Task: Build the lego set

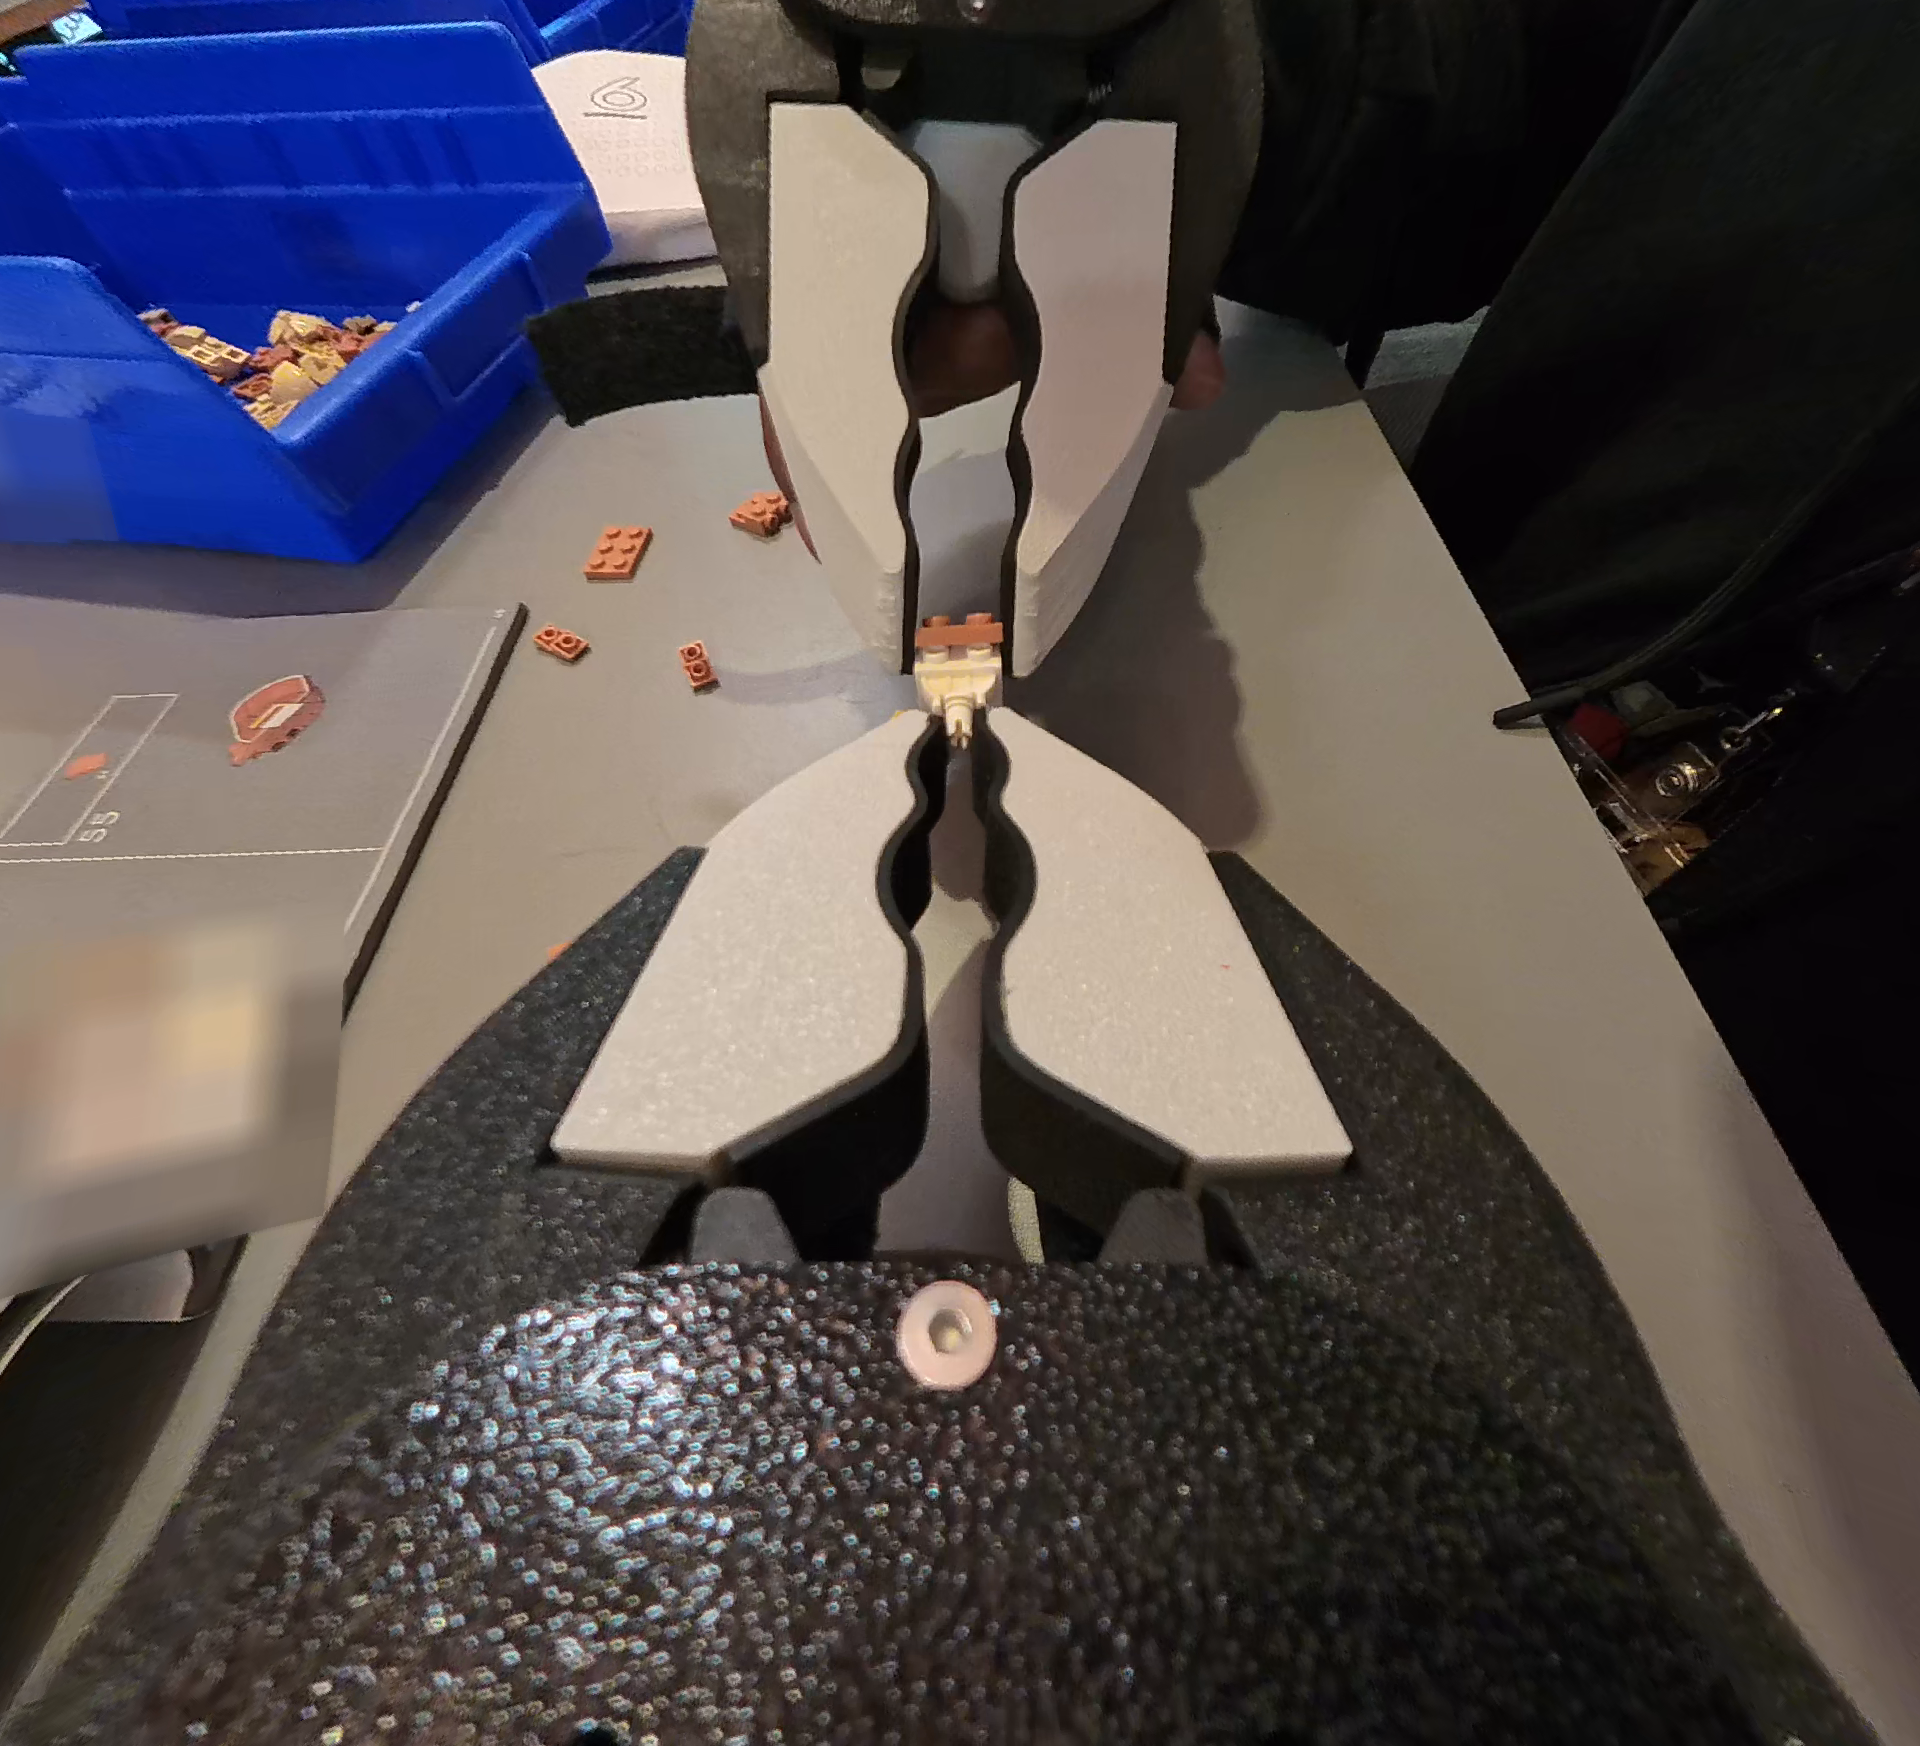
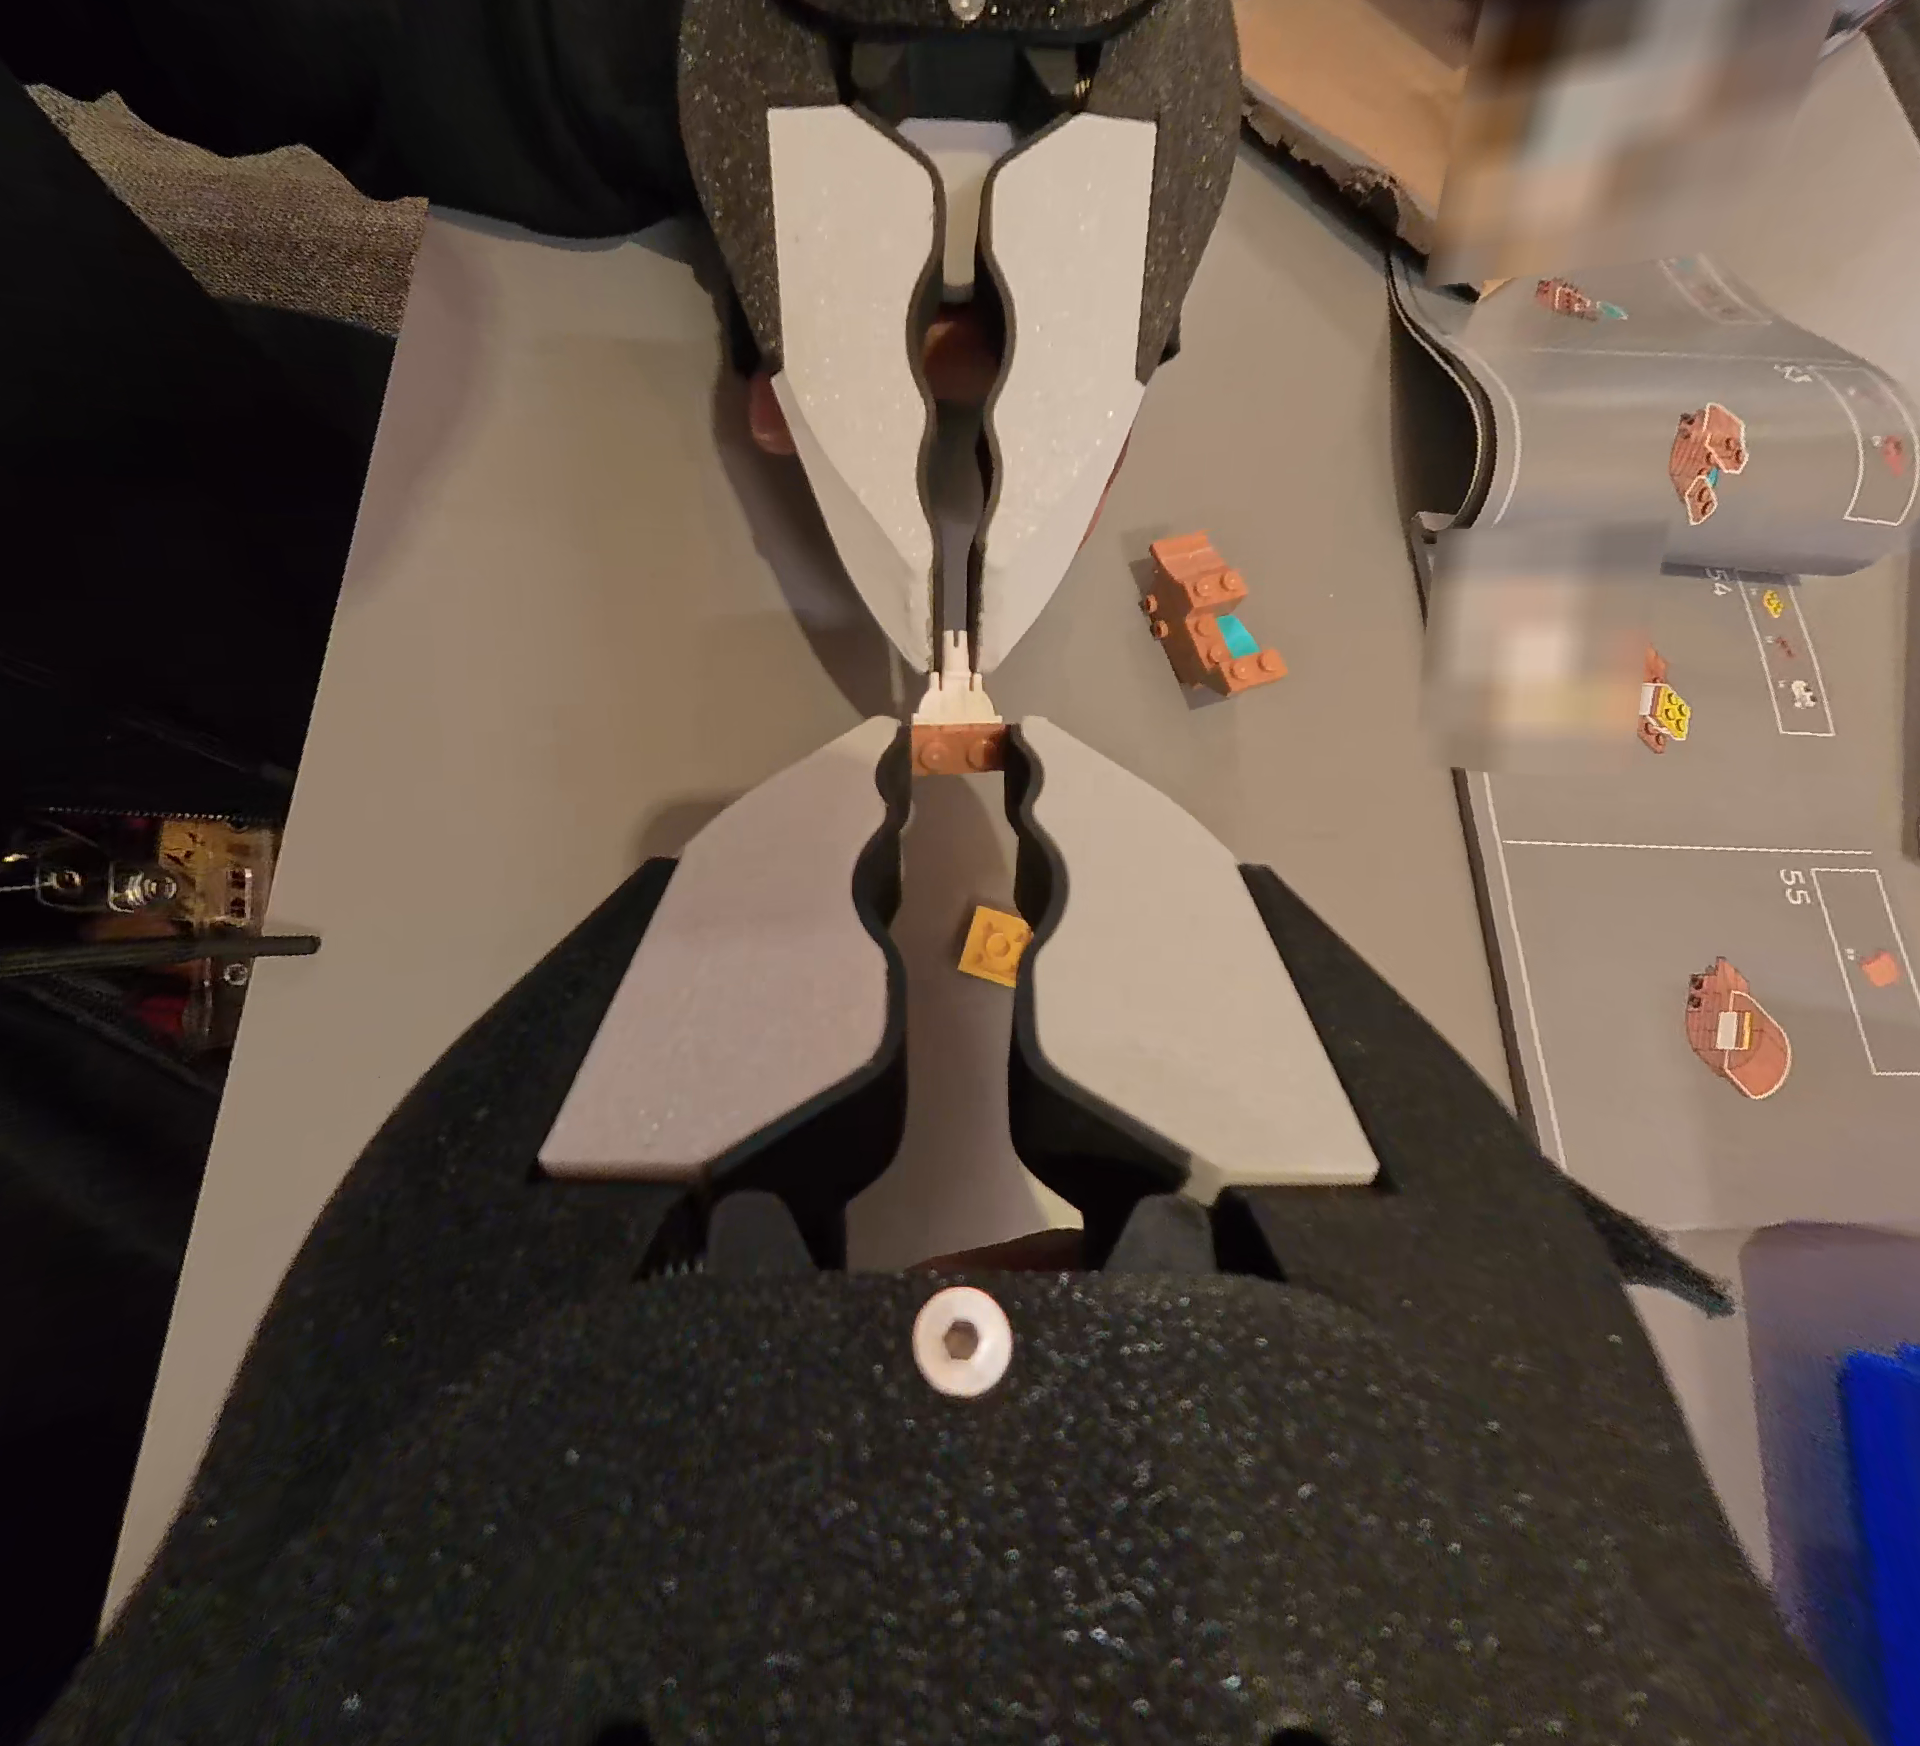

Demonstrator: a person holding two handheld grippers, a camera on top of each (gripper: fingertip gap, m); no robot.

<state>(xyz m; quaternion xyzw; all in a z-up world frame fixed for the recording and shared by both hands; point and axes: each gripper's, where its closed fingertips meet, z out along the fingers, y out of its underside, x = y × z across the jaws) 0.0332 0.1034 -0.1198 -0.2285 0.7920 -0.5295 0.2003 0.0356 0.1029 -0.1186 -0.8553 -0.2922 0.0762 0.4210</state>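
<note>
Bricks meet nose to nose between the two tongs: a small white clip piece [image 1: 958, 688] and a brown two-stud plate [image 2: 958, 749] pressed against its broad end. The left gripper [image 1: 964, 740] is clenched on the thin stem of the white piece, its pads almost together — such a narrow tab allows no wider grip. The right gripper [image 2: 958, 751] is closed on the brown plate, one pad on each short end, so the studs stay clear and the long face is free to bear on the white piece. Both tongs point straight at each other, which keeps the two parts square. The pair hangs above the grey tabletop [image 1: 1299, 657], not resting on it, near the edge where the person's dark sleeve [image 1: 1558, 138] comes in.

Under the right gripper's fingers a small yellow plate [image 2: 995, 944] lies flat on the tabletop. Farther out sits a part-built brown block with a teal piece [image 2: 1210, 621], well apart from the tongs. Toward the opposite side, loose brown plates [image 1: 619, 550] lie scattered near an open instruction booklet [image 1: 208, 761], and beyond them, at the far edge, stand blue bins [image 1: 312, 242] — the nearest holds a heap of brown and tan pieces [image 1: 270, 356], within easy reach.
</note>
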